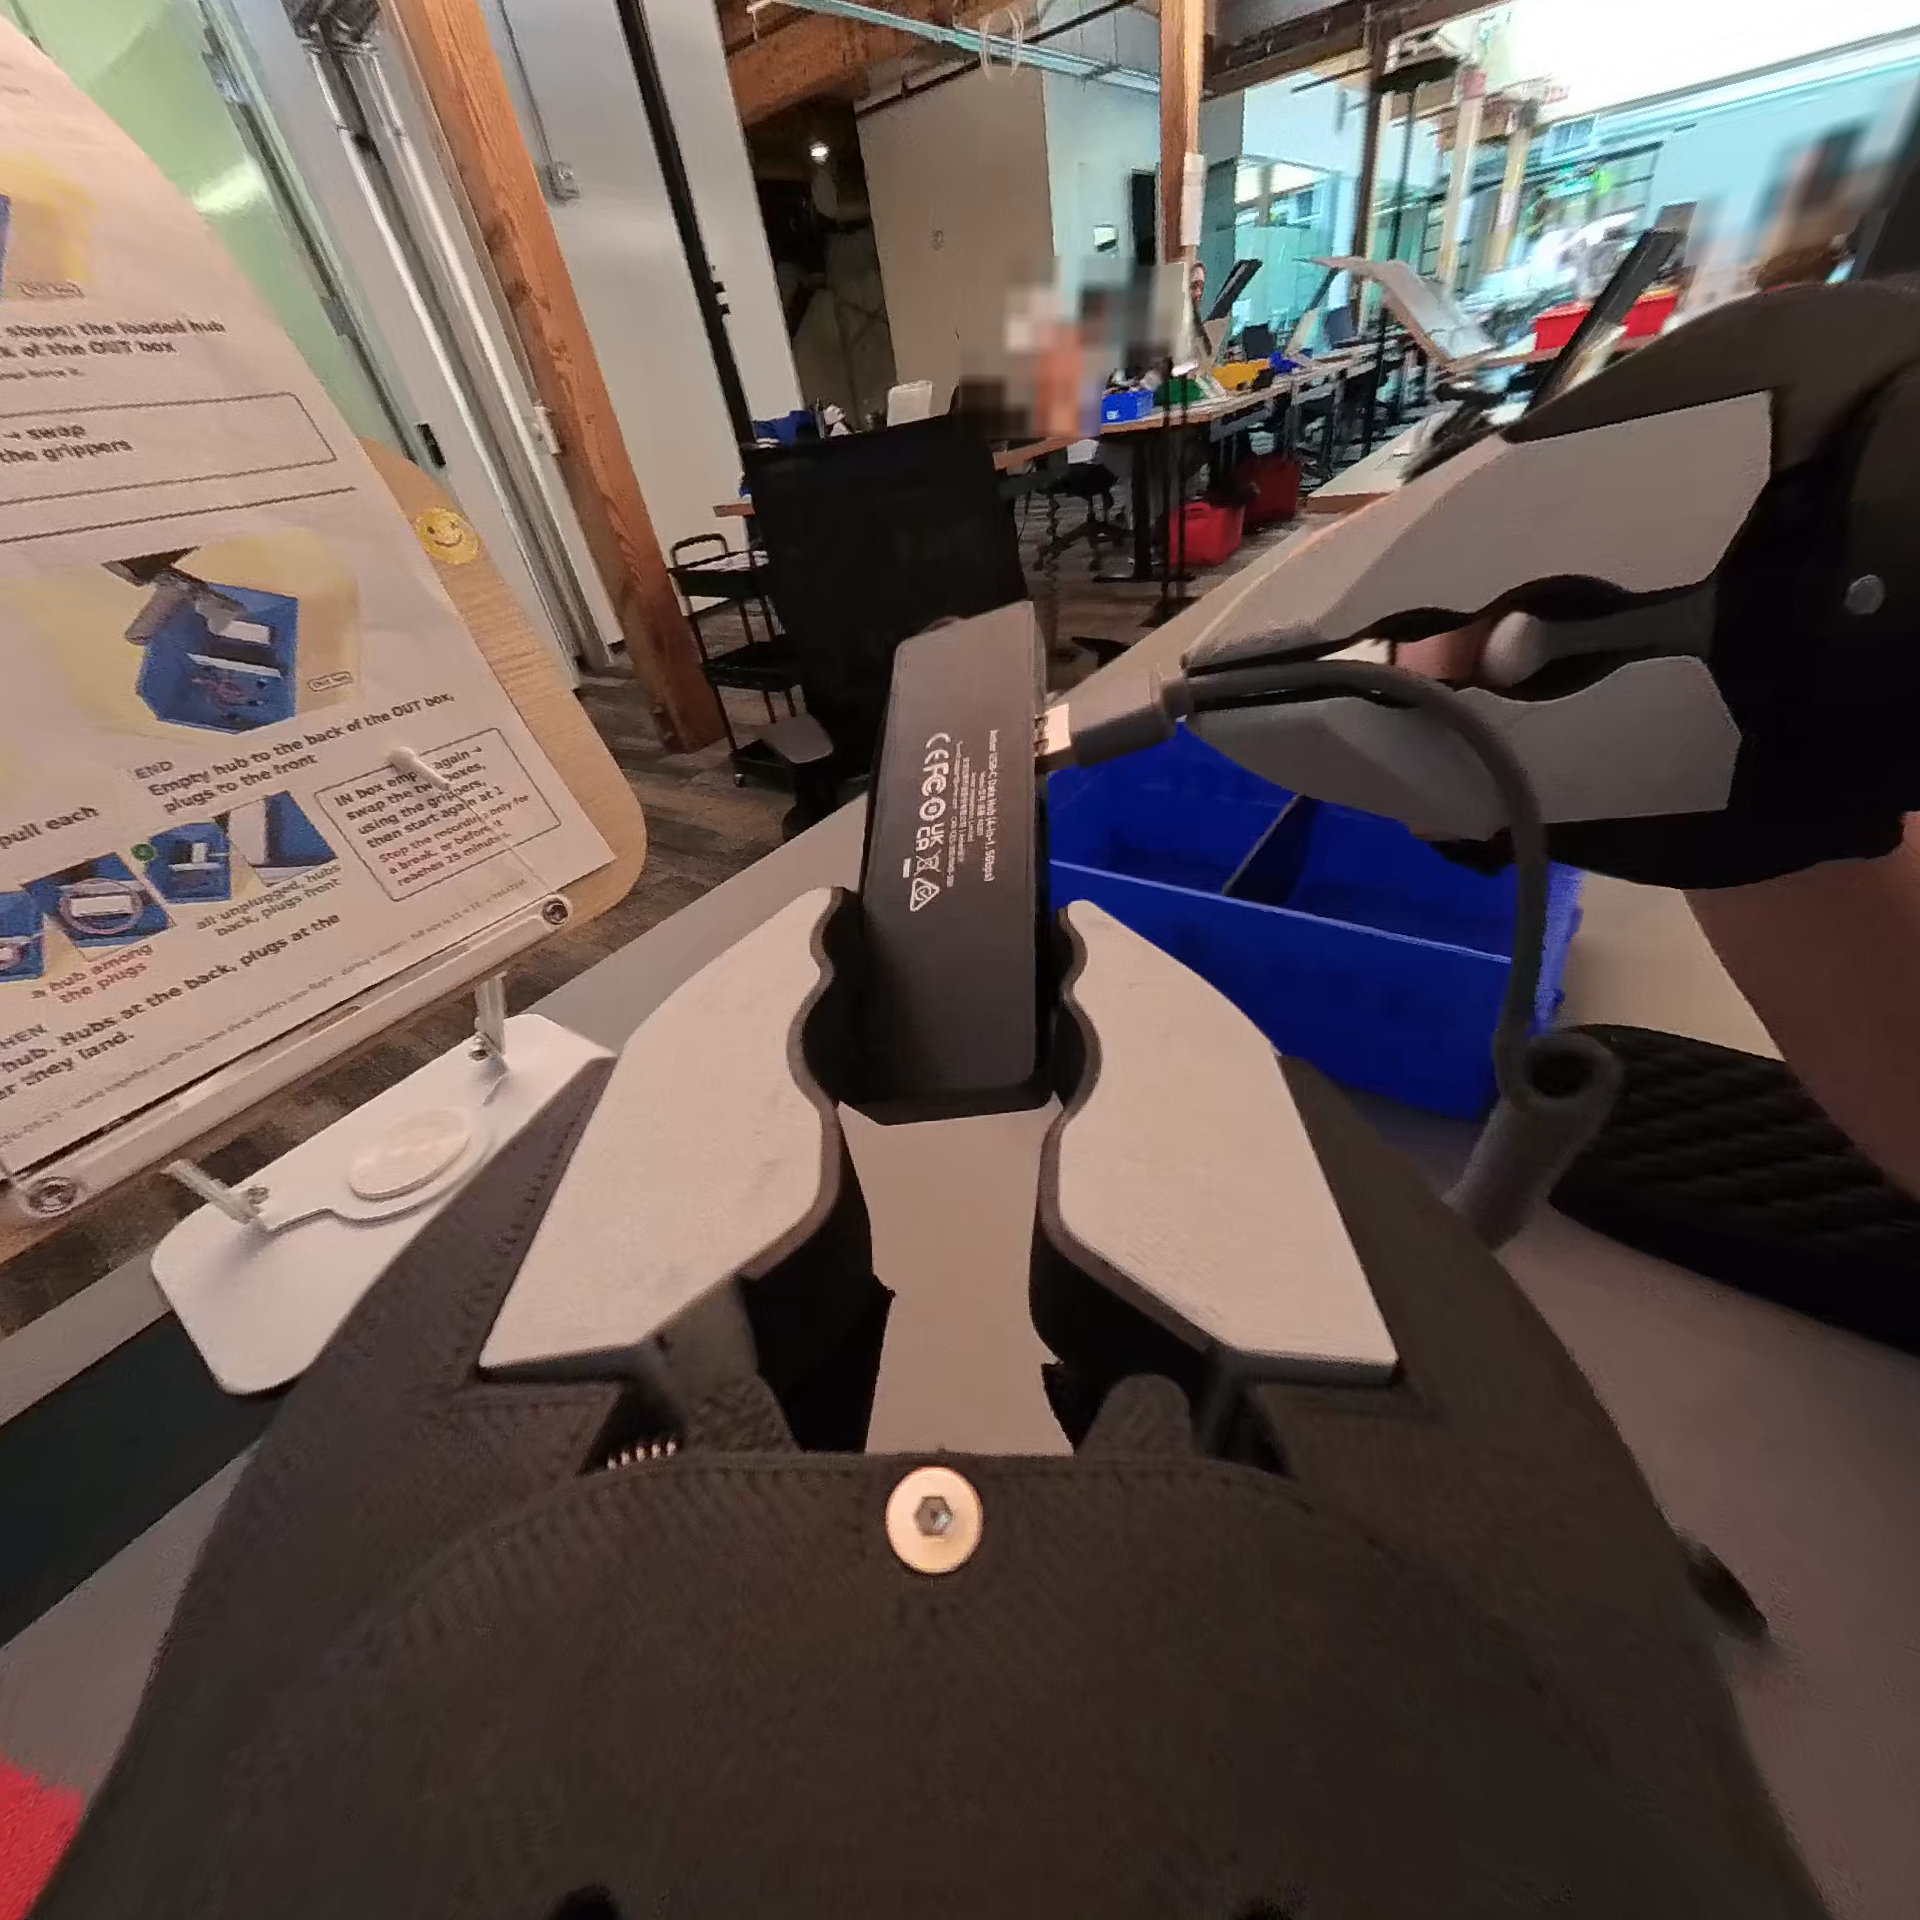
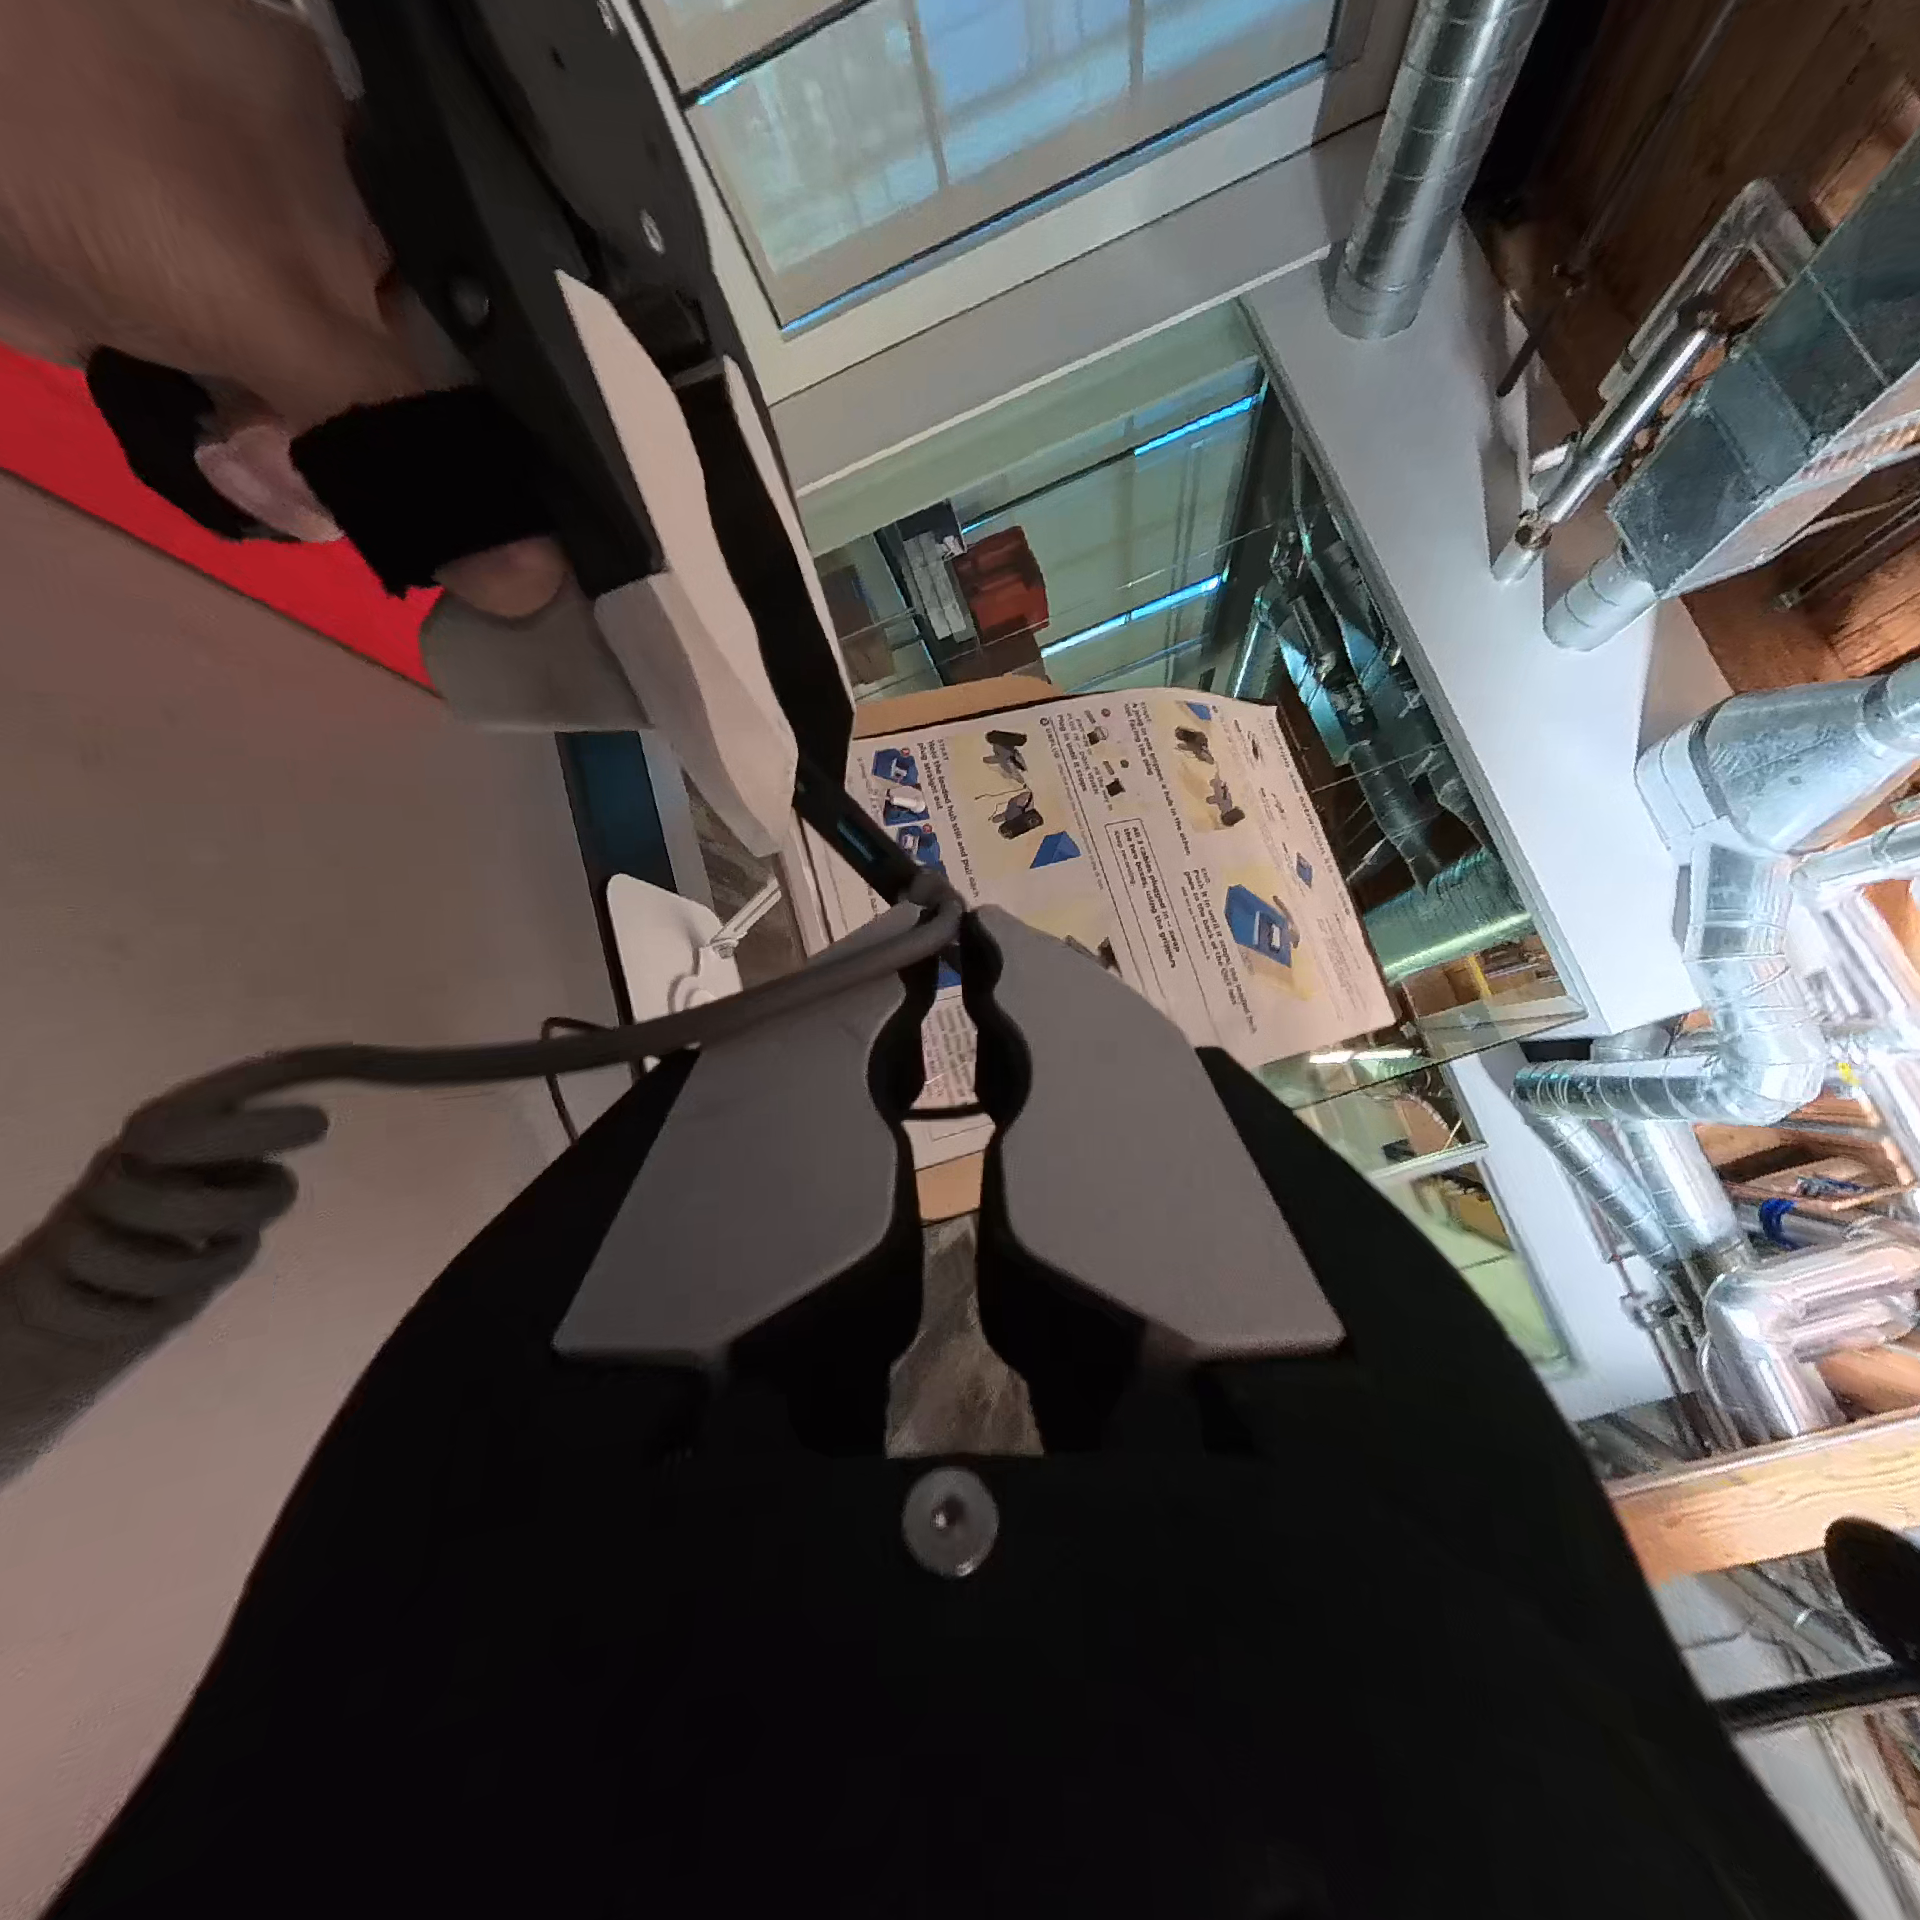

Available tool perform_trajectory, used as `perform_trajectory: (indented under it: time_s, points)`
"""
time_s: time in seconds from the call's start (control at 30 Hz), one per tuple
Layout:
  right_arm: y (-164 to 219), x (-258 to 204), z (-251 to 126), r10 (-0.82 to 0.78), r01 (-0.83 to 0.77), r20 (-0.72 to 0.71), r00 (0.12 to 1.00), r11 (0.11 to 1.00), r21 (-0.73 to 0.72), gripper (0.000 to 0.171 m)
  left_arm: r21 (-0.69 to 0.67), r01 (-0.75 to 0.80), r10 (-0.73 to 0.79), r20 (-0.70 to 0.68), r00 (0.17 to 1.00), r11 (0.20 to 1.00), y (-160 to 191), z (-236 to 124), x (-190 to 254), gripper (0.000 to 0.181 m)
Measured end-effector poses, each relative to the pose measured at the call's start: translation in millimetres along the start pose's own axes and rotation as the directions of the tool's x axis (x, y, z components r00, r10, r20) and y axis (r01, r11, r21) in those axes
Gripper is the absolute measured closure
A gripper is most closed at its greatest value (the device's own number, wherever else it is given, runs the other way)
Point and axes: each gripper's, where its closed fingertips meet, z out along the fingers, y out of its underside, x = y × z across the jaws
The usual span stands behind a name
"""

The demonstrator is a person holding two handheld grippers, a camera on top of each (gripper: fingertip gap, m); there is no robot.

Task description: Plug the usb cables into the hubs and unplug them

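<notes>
My left gripper (image 1: 951,920) is shut on a black USB hub (image 1: 951,821) and holds it upright above the table. My right gripper (image 1: 1190,686) comes in from the right, shut on a grey USB cable (image 1: 1517,831) just behind its plug (image 1: 1060,732). The plug's metal tip meets the hub's right edge; how deep it sits I cannot tell. The cable hangs down to a tied coil (image 1: 1548,1091). In the right wrist view my right gripper (image 2: 956,925) pinches the cable (image 2: 727,1013) at the hub's (image 2: 862,831) edge, with the coil (image 2: 156,1195) hanging at the left.
A blue divided bin (image 1: 1299,925) stands on the grey table behind the hub. An instruction sheet on a wooden stand (image 1: 260,644) is at the left, also seen in the right wrist view (image 2: 1143,852). A black mat (image 1: 1725,1153) lies at the right. My right fingertips sit around 6 cm from my left ones.
</notes>
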Motion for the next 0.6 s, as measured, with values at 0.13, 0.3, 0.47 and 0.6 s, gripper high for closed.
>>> perform_trajectory:
  time_s: [0.13, 0.3, 0.47, 0.6]
  points:
    - [2.3, 1.5, 10.1, 0.136, -0.137, -0.043, 0.990, 0.991, -0.010, 0.166, 0.042, -0.110, 0.102, 0.163, 0.981, 0.993, -8.4, -5.8, -12.3, 0.148]
    - [-9.2, 10.9, 13.4, 0.426, -0.422, -0.075, 0.901, 0.904, 0.068, 0.158, 0.116, -0.168, 0.137, 0.237, 0.962, 0.979, -27.2, -18.0, -12.3, 0.148]
    - [-11.8, 12.3, 13.7, 0.584, -0.578, -0.036, 0.811, 0.810, 0.101, 0.157, 0.131, -0.186, 0.145, 0.271, 0.951, 0.974, -29.4, -19.8, -12.6, 0.148]
    - [-13.3, 14.0, 14.3, 0.629, -0.619, -0.056, 0.776, 0.775, 0.125, 0.155, 0.138, -0.199, 0.151, 0.296, 0.943, 0.970, -32.1, -21.1, -12.5, 0.148]
